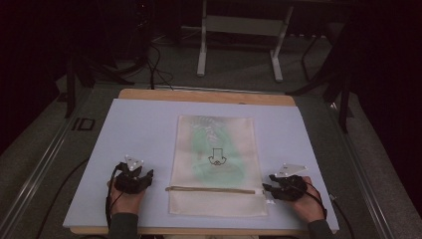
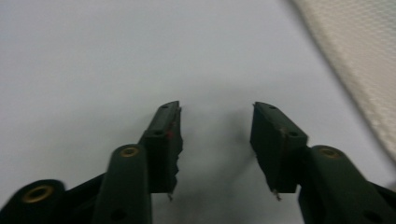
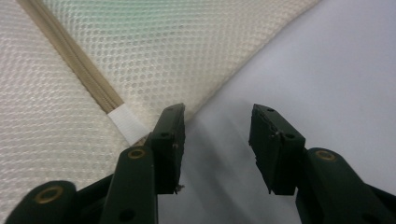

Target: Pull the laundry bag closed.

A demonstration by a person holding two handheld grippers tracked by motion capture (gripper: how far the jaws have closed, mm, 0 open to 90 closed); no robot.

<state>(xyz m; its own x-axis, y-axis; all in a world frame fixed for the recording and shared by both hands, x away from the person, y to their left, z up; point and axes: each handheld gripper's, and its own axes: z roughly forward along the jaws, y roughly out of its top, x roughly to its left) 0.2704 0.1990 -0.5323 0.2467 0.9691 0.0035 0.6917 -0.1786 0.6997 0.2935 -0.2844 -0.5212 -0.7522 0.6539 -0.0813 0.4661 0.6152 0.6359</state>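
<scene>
A cream mesh zip bag point(image 1: 217, 164) lies flat in the middle of a pale blue mat point(image 1: 144, 129), with something green showing through it and a tan zipper point(image 1: 209, 189) across its near end. My left gripper point(image 1: 151, 174) rests on the mat to the left of the bag, open, with nothing between its jaws; the bag's edge point(image 2: 359, 70) lies to its right. My right gripper point(image 1: 265, 188) is open at the bag's right edge, beside the zipper's white end tab point(image 3: 128, 122). The zipper point(image 3: 74, 65) runs away to the upper left there.
The mat lies on a wooden board point(image 1: 199, 95) set on a grey table. White table legs point(image 1: 201, 47) and cables stand on the floor beyond. Bare mat point(image 1: 144, 129) spreads to the left and far side of the bag.
</scene>
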